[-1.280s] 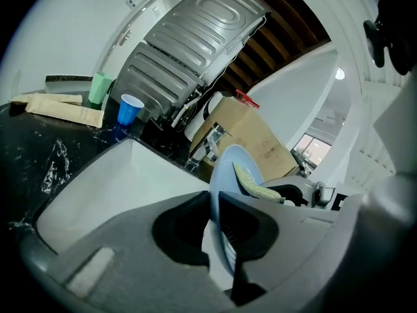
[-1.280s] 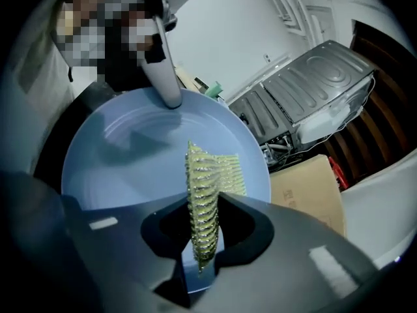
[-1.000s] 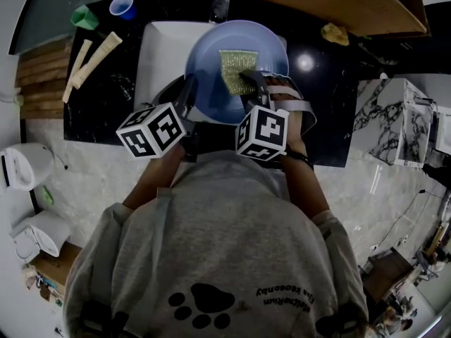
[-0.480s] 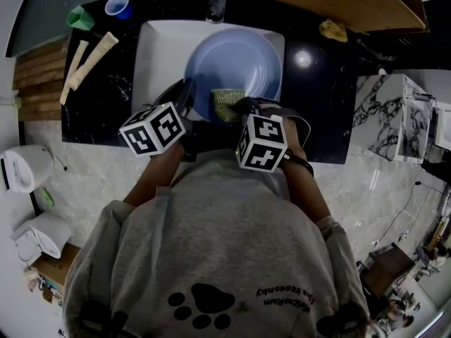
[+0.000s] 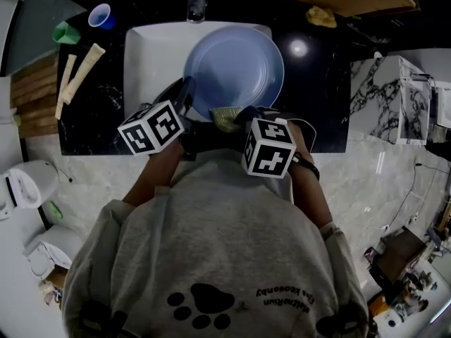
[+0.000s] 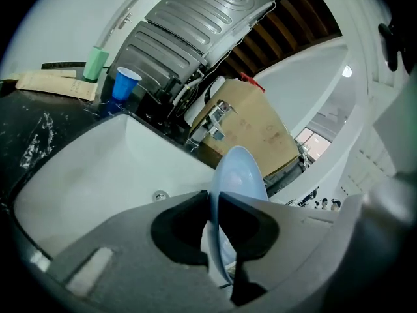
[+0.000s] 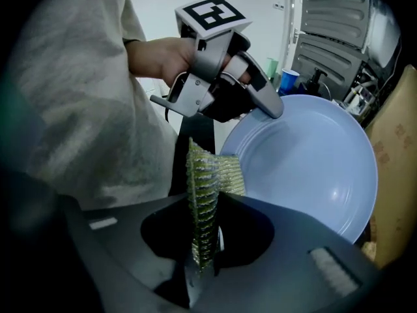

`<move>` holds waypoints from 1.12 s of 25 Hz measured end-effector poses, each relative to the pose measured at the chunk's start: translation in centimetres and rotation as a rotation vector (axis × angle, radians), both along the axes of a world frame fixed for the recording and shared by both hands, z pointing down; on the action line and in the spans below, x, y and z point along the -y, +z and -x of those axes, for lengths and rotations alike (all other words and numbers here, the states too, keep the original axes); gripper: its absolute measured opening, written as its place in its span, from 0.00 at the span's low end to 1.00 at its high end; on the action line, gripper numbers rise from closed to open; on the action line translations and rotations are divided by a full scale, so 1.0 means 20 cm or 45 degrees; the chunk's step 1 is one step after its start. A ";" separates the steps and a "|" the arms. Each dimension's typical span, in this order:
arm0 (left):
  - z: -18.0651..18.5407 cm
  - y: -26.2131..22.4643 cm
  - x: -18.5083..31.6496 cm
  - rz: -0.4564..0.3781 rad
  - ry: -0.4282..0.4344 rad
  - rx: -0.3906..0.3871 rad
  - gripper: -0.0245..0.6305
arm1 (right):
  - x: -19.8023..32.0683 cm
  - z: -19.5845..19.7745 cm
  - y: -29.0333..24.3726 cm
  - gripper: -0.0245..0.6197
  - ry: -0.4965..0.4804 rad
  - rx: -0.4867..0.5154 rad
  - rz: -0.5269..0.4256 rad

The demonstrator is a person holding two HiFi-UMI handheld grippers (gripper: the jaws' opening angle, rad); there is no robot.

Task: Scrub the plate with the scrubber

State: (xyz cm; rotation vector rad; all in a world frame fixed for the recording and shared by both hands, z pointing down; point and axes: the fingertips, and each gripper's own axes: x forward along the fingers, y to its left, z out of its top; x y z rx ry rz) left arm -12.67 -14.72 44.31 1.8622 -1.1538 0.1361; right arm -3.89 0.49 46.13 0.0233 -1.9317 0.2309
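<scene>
While holding the plate point(image 5: 236, 65) tilted over the right half of the sink point(image 5: 151, 55) with the left tongs point(image 5: 185, 94), grips the scrubber point(image 5: 224, 118) in the right tongs point(image 5: 238, 116). Has the left tongs closed down to a thin gap, pressing both pads on the blue rim at the side nearest the sink's front edge, so counts as a firm pinch on the plate rather than an empty close. Has the right tongs shut on the green pad, held edge-up, with its free end folded toward the plate. Places the scrubber at the sink's front edge, by the lowest part of the rim; cannot tell whether touching the blue surface or just beside it. Reads as the scrubbing step itself, probably at the low end of a stroke, with the whole plate face above the pad bare and no foam or dirt to be made out. Calls next for driving the pad back up across the face toward the tap point(image 5: 196, 5) at the sink's back edge, laying its broad side flat rather than its edge. Calls also for bracing hard with the left tongs, since biting only a narrow strip of rim and likely to pivot under a strong push. Leaves the blue cup point(image 5: 101, 16) and the green cup point(image 5: 65, 32), on the counter point(image 5: 91, 111) past the sink's back-left corner, out of the work.
</scene>
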 end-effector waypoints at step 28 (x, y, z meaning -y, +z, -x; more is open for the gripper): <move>-0.54 0.23 -0.01 0.189 0.336 0.015 0.08 | 0.66 -0.90 -0.12 0.15 0.199 -0.584 -0.989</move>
